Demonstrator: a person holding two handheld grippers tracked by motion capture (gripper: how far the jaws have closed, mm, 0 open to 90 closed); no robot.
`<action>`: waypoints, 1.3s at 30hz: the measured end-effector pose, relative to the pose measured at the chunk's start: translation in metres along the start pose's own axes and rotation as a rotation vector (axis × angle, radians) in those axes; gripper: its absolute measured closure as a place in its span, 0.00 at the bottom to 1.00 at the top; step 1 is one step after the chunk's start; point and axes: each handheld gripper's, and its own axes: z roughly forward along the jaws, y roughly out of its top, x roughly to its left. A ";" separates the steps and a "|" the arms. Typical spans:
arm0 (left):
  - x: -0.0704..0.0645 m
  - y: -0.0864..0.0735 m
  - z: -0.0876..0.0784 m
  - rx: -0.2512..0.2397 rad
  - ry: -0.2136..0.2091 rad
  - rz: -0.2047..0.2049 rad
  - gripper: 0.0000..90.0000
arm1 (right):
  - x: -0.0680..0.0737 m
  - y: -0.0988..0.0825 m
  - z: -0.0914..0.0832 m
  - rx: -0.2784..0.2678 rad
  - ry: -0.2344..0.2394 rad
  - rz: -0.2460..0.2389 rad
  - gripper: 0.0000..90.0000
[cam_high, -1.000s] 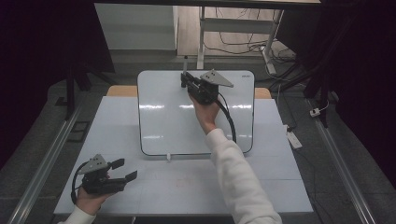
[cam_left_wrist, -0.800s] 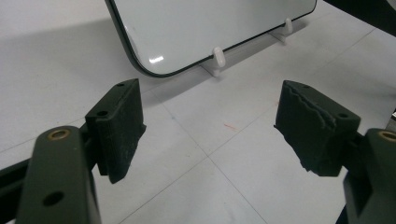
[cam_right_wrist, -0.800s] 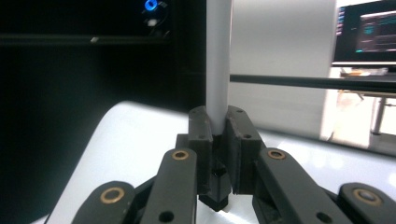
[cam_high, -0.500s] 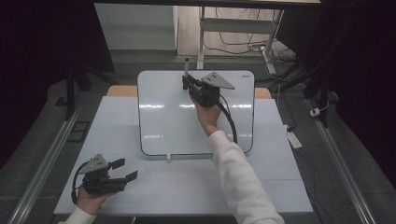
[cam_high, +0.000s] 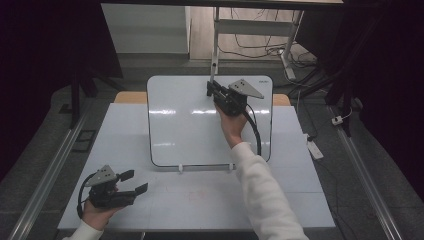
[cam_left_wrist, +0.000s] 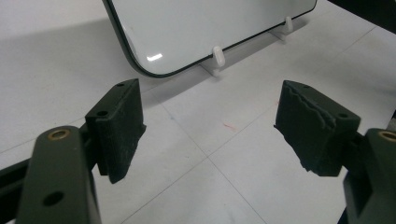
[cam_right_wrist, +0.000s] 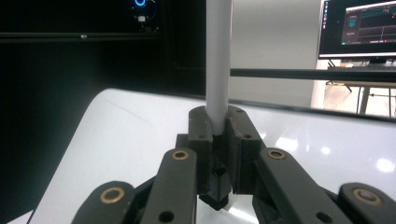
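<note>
Right tongs (cam_right_wrist: 217, 154) shifted along whiteboard (cam_high: 190, 130), clamping white marker (cam_right_wrist: 218, 60), left tongs (cam_left_wrist: 210, 135) released.

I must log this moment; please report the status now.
Right gripper shut on white marker over whiteboard. Left gripper open, empty. Nothing in the way.

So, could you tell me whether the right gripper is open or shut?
Shut. The right gripper has its jaws clamped on a white marker over the whiteboard.

Glossy smooth whiteboard (cam_high: 200, 125), matt white marker (cam_right_wrist: 218, 60)
</note>
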 end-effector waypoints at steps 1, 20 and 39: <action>0.000 0.000 0.000 0.001 0.000 -0.001 0.27 | -0.001 0.000 -0.003 0.002 0.002 0.001 0.91; 0.001 0.000 0.006 0.015 0.012 -0.004 0.27 | -0.008 -0.014 -0.090 0.050 0.048 0.022 0.90; 0.002 0.000 0.006 0.015 0.013 -0.006 0.27 | -0.038 -0.015 -0.114 0.173 -0.103 -0.020 0.90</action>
